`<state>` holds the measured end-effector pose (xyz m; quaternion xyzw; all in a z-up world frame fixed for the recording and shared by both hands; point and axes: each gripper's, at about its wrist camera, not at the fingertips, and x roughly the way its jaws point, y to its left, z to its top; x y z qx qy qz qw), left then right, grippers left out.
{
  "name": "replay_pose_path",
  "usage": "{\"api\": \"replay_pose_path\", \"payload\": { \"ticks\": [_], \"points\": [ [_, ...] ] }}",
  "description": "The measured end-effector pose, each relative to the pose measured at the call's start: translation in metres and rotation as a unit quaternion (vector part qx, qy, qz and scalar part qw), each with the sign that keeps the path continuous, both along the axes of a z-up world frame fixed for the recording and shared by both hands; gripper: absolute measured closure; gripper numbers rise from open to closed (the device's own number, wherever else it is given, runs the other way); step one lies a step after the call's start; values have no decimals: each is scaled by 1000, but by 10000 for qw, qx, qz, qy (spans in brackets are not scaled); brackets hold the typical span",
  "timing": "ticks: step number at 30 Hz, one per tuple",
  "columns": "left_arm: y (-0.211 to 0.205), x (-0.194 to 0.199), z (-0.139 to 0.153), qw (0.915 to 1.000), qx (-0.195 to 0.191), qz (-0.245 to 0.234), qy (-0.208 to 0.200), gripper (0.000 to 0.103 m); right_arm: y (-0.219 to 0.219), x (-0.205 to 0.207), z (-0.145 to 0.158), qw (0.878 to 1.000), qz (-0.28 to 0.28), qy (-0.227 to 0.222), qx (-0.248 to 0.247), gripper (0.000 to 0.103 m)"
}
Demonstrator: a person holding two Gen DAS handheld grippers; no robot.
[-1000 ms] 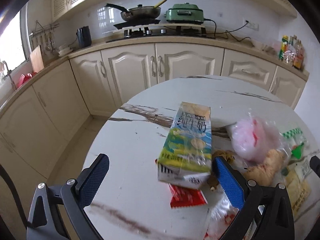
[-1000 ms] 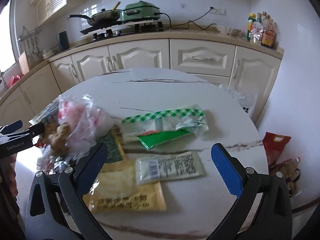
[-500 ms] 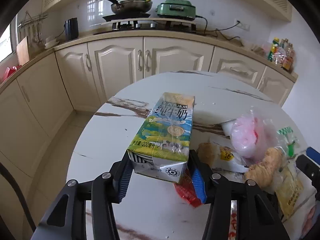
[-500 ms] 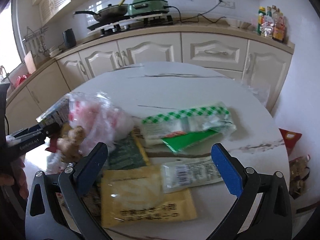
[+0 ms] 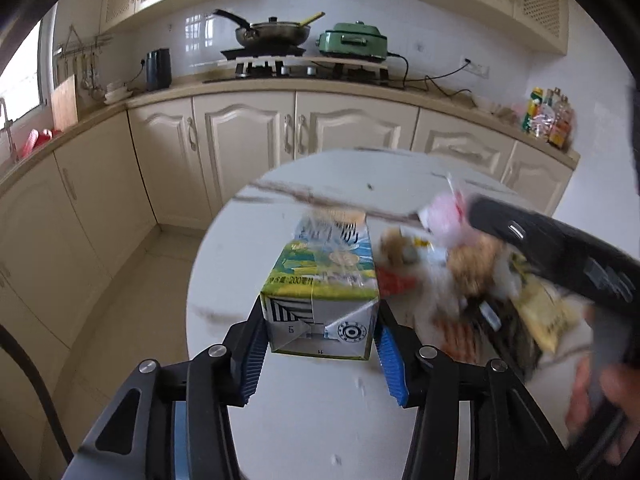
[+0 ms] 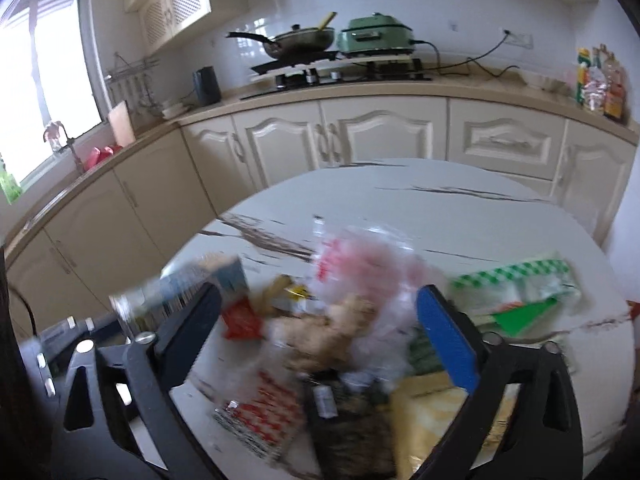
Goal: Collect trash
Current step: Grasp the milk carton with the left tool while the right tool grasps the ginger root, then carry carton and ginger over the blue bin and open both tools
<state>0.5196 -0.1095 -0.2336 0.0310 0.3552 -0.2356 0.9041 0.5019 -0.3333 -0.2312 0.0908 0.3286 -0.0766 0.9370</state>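
The round white marble-veined counter (image 5: 304, 420) fills the space ahead of both grippers, with cream cabinets (image 5: 240, 140) and a stovetop carrying a pan (image 5: 272, 34) and a green cooker (image 5: 354, 42) far beyond the fingers. The left gripper (image 5: 320, 354) has its blue-padded fingers (image 5: 390, 364) clamped on the near end of a milk carton (image 5: 324, 280), one pad against each side, the carton lying lengthwise and pointing away from them; these fingers have just been closing, with the carton between them. Just to the right of that grip sits the heap of trash: a pink-and-clear plastic bag (image 6: 368, 264), a knobbly ginger root (image 6: 332, 328), a red wrapper (image 6: 240, 320), a yellow packet (image 6: 432, 412) and a red-and-white checked wrapper (image 6: 260, 408) (all smeared by motion blur). The right gripper (image 6: 320, 320) has its fingers (image 6: 448, 340) wide apart, straddling the ginger root and the plastic bag without visibly pressing on either; they have just been closing a little. A green-checked package (image 6: 520, 280) lies on the counter to the right of the right fingers, outside them. In the left wrist view the right gripper's dark body crosses in from the right, held by a blurred hand (image 5: 600, 396).
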Motion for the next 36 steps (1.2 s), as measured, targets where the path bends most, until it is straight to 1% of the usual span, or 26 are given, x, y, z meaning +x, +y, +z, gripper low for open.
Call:
{"api": "replay_pose_path", "payload": {
  "ticks": [1, 3, 6, 7, 9, 11, 12, 13, 14, 15, 16, 17, 18, 19, 20, 23, 27, 30, 34, 36],
  "points": [
    [3, -6, -4, 9999, -33, -24, 94, 57, 0, 5, -3, 10000, -36, 54, -9, 17],
    [7, -12, -5, 9998, -11, -89, 151, 56, -4, 11, -13, 9996, -135, 238, 84, 29],
    [9, -13, -2, 9997, 7, -164, 202, 54, -14, 14, -26, 9984, -256, 441, 246, 40],
    [10, -11, -1, 9996, -32, -184, 208, 49, -17, 12, -28, 9983, -245, 438, 300, 43],
    [12, -7, 2, 9995, -99, -165, 253, 46, -19, 11, -31, 9981, -235, 496, 289, 53],
    [14, 3, 5, 9994, -159, -148, 280, 36, -21, 10, -34, 9978, -215, 558, 283, 53],
    [13, 9, 5, 9993, -177, -127, 288, 35, -22, 9, -36, 9977, -216, 591, 266, 54],
    [13, 13, 5, 9992, -200, -107, 315, 34, -24, 8, -38, 9975, -224, 611, 294, 55],
    [11, 17, 3, 9990, -200, -104, 391, 34, -25, 8, -40, 9974, -195, 618, 331, 61],
    [9, 21, 1, 9986, -214, -108, 473, 34, -24, 8, -41, 9974, -179, 632, 306, 64],
    [9, 25, -1, 9981, -265, -105, 552, 34, -23, 7, -42, 9977, -152, 627, 231, 64],
    [10, 29, -2, 9975, -311, -92, 636, 35, -21, 6, -42, 9978, -132, 625, 186, 67],
    [11, 32, -4, 9968, -345, -48, 718, 37, -20, 4, -40, 9980, -137, 589, 167, 77],
    [13, 34, -5, 9962, -396, -24, 770, 44, -20, 0, -38, 9983, -114, 544, 183, 78],
    [14, 39, -3, 9963, -426, -17, 740, 55, -21, -1, -37, 9983, -95, 532, 201, 80],
    [20, 44, 0, 9952, -539, -34, 812, 57, -21, -7, -32, 9988, -74, 455, 170, 79],
    [37, 39, 12, 9957, -687, 67, 621, 59, -15, -18, -18, 9996, -44, 246, 115, 80],
    [53, 23, 20, 9952, -853, 78, 473, 59, -2, -26, -1, 10000, 19, 64, -71, 80],
    [81, -1, 38, 9939, -1087, 138, 121, 60, 23, -29, 21, 9994, 214, -171, -197, 79],
    [92, -11, 41, 9936, -1113, 212, 31, 60, 37, -28, 29, 9990, 317, -217, -236, 79]
  ]
}}
